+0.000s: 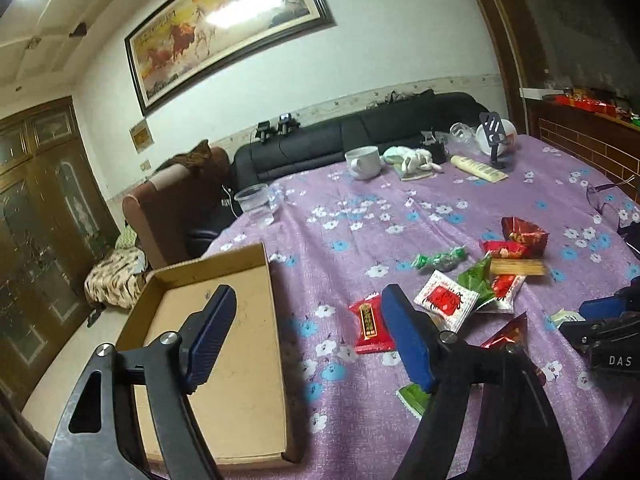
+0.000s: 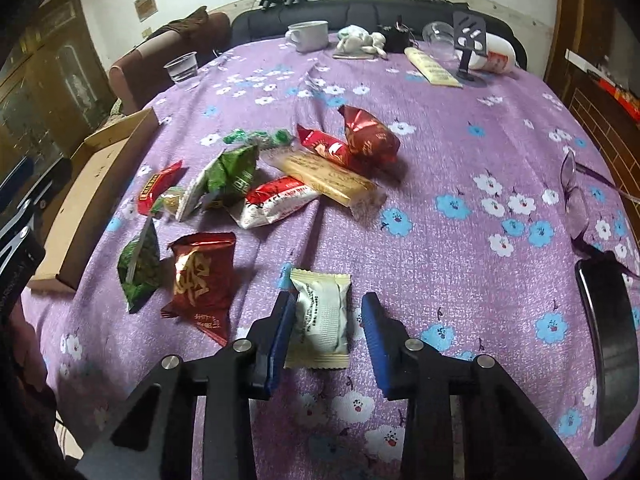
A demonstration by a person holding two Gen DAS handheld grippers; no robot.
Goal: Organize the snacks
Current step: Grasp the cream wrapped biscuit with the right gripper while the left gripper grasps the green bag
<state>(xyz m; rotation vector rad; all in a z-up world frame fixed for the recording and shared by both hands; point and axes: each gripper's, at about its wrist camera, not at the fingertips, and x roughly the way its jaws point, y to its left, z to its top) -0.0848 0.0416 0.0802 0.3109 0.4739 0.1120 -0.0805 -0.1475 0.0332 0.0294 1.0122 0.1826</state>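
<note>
One blue pad of the right gripper (image 2: 325, 334) touches the cream snack packet (image 2: 320, 318) lying flat on the purple tablecloth (image 2: 460, 184), the other stands clear, so a lopsided squeeze could skid it aside, while the left gripper (image 1: 306, 334) hangs open and empty beside the cardboard box (image 1: 224, 368).

1. The table (image 2: 460, 168) wears a purple cloth printed with white and blue flowers.
2. The cardboard box (image 1: 224, 320) is plain tan.
3. The snack packets (image 2: 240, 168) are red, green, white and yellow.
4. The cream packet (image 2: 320, 316) has a silver-grey middle.
5. The right hand-held gripper (image 2: 326, 344) has blue pads on black arms.
6. The mug (image 2: 310, 34) is white.
</note>
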